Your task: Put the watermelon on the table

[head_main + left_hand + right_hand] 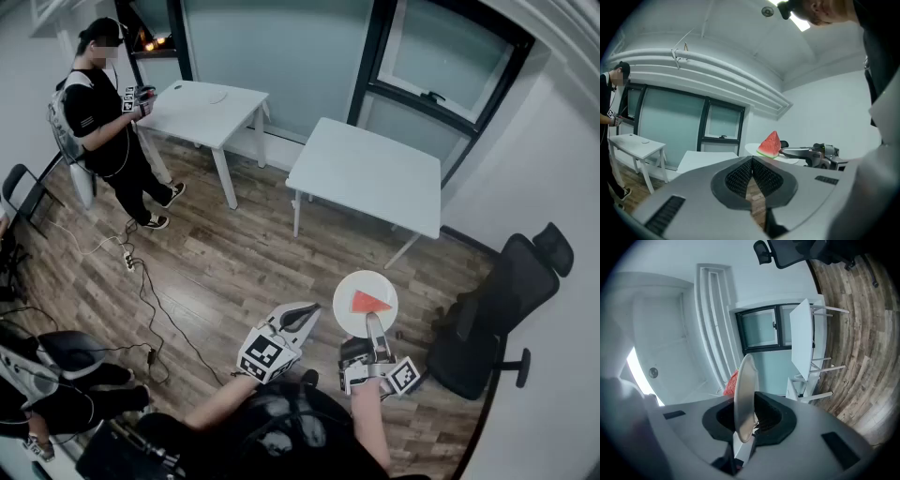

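Observation:
A red watermelon wedge (369, 302) lies on a round white plate (349, 286) held in the air over the wood floor, short of the nearer white table (370, 173). My right gripper (372, 319) is shut on the plate's near rim. In the right gripper view the plate (745, 390) stands edge-on between the pads, with the watermelon (731, 383) behind it. My left gripper (309, 311) hangs just left of the plate, shut and empty. In the left gripper view the wedge (770, 144) and the right gripper (811, 152) are visible beyond the left gripper (752, 161) and its touching jaws.
A black office chair (502, 300) stands at the right by the wall. A second white table (206, 108) is at the back left, with a person (103, 122) standing beside it. Cables (141, 281) trail across the floor at the left.

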Demonstrator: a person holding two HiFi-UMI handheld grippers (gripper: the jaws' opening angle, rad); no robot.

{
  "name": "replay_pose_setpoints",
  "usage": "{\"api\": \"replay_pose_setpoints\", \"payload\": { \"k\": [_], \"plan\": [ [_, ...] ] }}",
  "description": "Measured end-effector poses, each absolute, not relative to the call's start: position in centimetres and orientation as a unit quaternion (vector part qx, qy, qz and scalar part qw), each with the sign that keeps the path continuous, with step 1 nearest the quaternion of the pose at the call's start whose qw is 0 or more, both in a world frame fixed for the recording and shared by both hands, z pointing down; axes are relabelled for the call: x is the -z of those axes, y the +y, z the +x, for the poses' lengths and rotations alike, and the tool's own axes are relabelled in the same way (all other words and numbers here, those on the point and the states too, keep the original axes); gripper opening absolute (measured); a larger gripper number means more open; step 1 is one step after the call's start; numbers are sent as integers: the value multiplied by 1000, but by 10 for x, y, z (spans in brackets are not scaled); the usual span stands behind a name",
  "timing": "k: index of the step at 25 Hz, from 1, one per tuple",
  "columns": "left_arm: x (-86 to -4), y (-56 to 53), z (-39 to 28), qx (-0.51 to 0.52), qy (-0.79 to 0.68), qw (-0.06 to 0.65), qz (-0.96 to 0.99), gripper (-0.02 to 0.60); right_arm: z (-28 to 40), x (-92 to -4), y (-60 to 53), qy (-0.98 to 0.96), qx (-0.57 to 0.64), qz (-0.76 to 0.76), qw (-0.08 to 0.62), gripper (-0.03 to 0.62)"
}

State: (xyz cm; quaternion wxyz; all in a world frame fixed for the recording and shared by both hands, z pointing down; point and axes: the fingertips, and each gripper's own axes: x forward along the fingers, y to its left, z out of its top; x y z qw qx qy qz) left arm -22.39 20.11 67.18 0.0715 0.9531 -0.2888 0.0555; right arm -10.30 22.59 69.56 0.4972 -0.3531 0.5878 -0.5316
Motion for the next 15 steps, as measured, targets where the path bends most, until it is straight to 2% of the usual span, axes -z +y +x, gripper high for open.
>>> {"api": "replay_pose_setpoints", "payload": {
  "k": [12,15],
  "plan": [
    [-679,198,-234,-56,-291,79,952,6,-112,-701,221,599,525,-352,493,60],
    [-680,194,-239,-54,-290,82,952,5,-106,-701,213,606,498,-353,510,60]
  ]
}}
